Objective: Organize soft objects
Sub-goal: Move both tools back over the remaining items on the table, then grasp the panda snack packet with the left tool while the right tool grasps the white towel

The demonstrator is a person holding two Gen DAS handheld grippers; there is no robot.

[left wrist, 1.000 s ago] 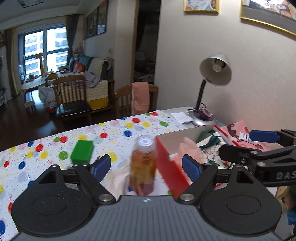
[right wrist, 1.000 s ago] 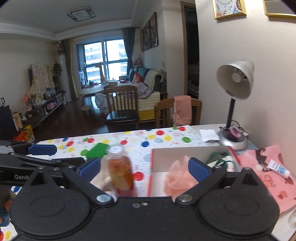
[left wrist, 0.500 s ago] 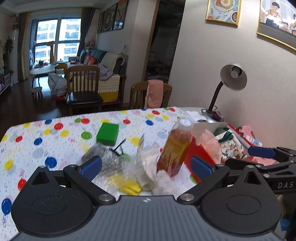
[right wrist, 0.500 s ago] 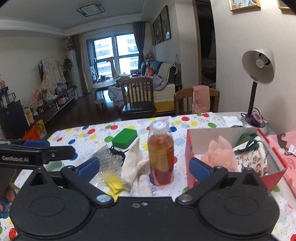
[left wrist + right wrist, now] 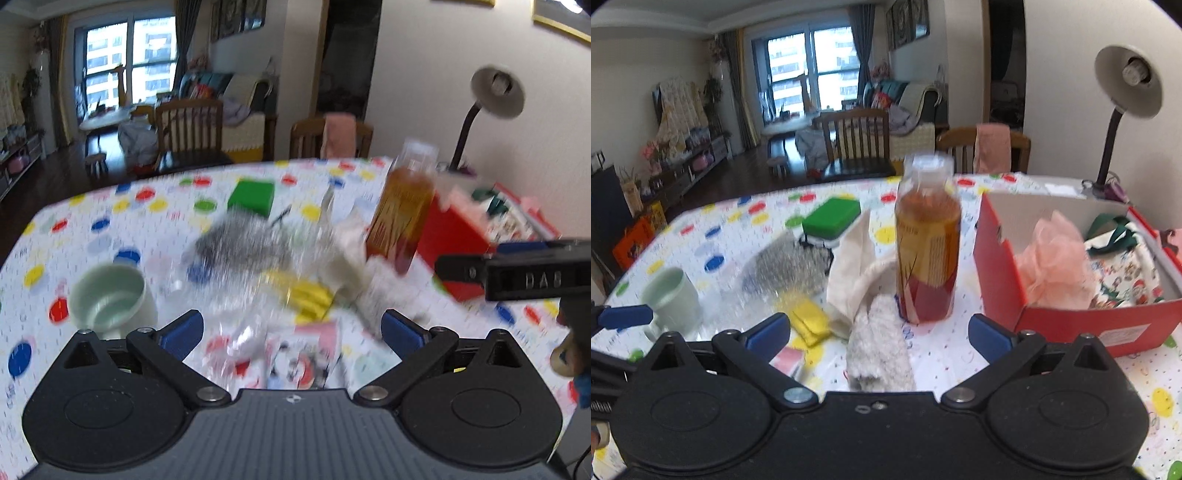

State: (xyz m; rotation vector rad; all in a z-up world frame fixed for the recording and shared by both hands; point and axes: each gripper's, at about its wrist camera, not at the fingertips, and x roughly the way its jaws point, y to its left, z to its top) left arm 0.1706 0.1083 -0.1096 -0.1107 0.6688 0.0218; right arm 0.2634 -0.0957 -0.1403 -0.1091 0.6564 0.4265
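Observation:
A red box (image 5: pixel 1067 314) at the right holds a pink mesh puff (image 5: pixel 1052 266) and a printed cloth pouch (image 5: pixel 1126 280). Left of it a fluffy white cloth (image 5: pixel 877 354), a cream cloth (image 5: pixel 855 266) and a yellow cloth (image 5: pixel 809 321) lie on the dotted table around an amber bottle (image 5: pixel 927 251). My right gripper (image 5: pixel 879 334) hangs open just above the fluffy white cloth, nothing gripped. My left gripper (image 5: pixel 291 330) is open over a clear plastic bag (image 5: pixel 255 306) and a printed packet (image 5: pixel 303 354). The left view is blurred.
A pale green mug (image 5: pixel 110 295) stands at the left. A green sponge (image 5: pixel 831 219) and a grey metal scourer (image 5: pixel 790 266) lie farther back. A desk lamp (image 5: pixel 1123 96) stands behind the box. Chairs line the table's far edge (image 5: pixel 849 184).
Both grippers have sunk and drawn back toward the near side of the table, so the mug, plastic bag and fluffy cloth came into view. Both stay open.

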